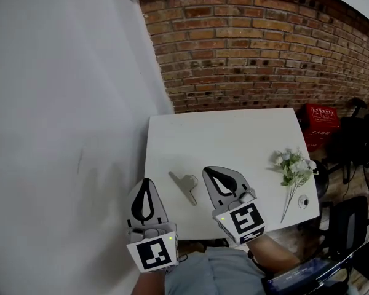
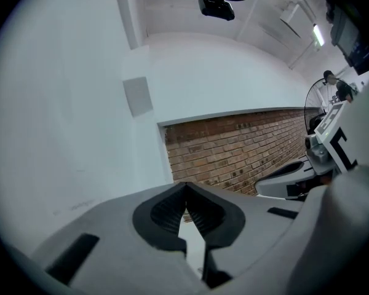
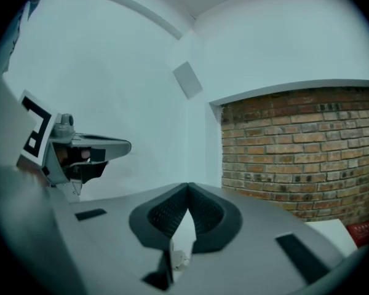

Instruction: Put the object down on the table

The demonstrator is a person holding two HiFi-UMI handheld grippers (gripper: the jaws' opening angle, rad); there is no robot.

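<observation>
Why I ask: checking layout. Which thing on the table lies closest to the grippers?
The grey metal piece, between the left gripper and right gripper; the flower sprig and small round item lie off to the right.

The grey metal piece (image 1: 186,187) on the white table (image 1: 234,134) is too small to name. So is the small round thing (image 1: 303,201) beside the stem of the flower sprig (image 1: 292,168). The right gripper (image 1: 206,171) covers part of the table's near edge, and a red crate (image 1: 323,118) sits half hidden behind its far right corner.
</observation>
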